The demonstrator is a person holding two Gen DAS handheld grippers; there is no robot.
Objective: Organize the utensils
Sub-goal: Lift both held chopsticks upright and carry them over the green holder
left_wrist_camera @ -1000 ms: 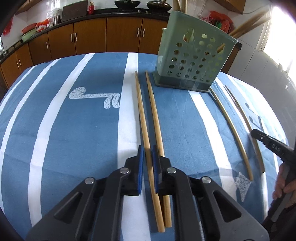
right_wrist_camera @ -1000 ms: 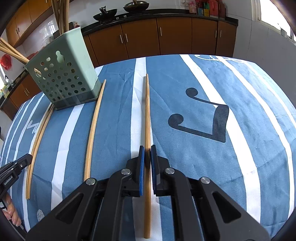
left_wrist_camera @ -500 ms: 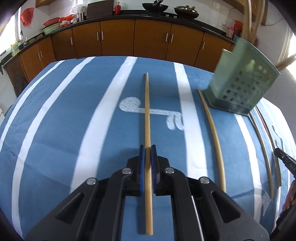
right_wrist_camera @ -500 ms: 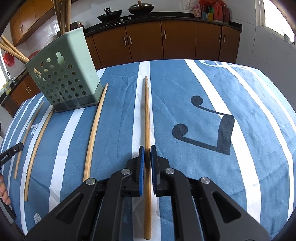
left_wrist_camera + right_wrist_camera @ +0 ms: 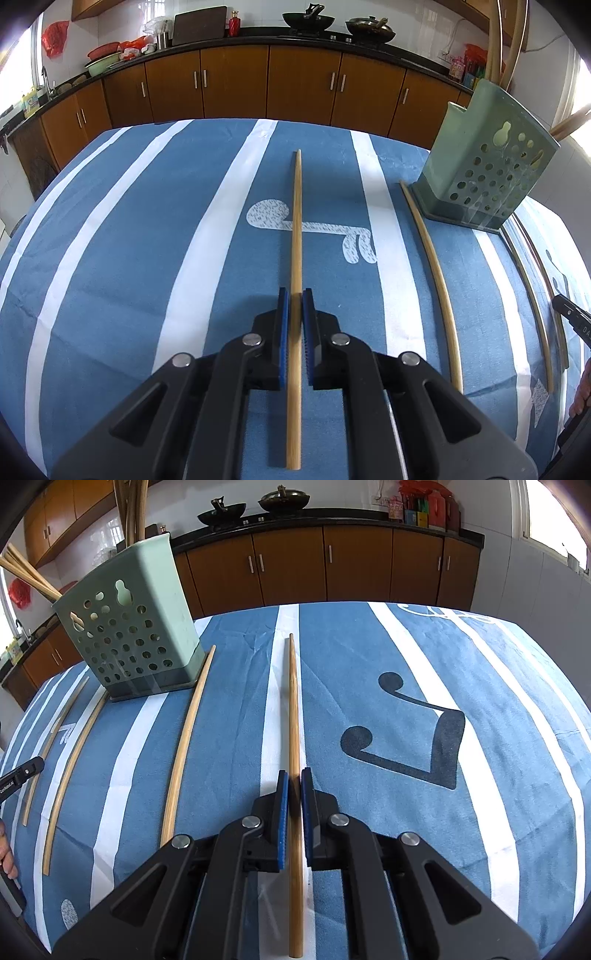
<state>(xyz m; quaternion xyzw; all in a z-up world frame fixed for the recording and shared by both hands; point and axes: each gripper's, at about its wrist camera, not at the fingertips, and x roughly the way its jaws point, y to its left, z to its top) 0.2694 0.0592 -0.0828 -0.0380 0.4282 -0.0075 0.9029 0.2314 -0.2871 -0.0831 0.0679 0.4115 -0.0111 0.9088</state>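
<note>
My left gripper (image 5: 295, 295) is shut on a long wooden chopstick (image 5: 296, 221), held above the blue striped tablecloth (image 5: 129, 240). My right gripper (image 5: 294, 775) is shut on another wooden chopstick (image 5: 293, 701), also off the cloth. The green perforated utensil holder (image 5: 487, 173) stands at the right in the left wrist view and it also shows at the left in the right wrist view (image 5: 129, 627); several chopsticks stand in it. More loose chopsticks lie on the cloth beside the holder (image 5: 432, 258) (image 5: 188, 731) (image 5: 70, 771).
Brown kitchen cabinets (image 5: 236, 85) with a dark counter run behind the table. The cloth carries a white note motif (image 5: 314, 229) and a dark note motif (image 5: 413, 746). The other gripper's tip shows at each view's edge (image 5: 572, 317) (image 5: 20, 773).
My left gripper has closed on one chopstick, lifted it and swung left, leaving its neighbour by the holder. My right gripper still holds its chopstick, raised slightly.
</note>
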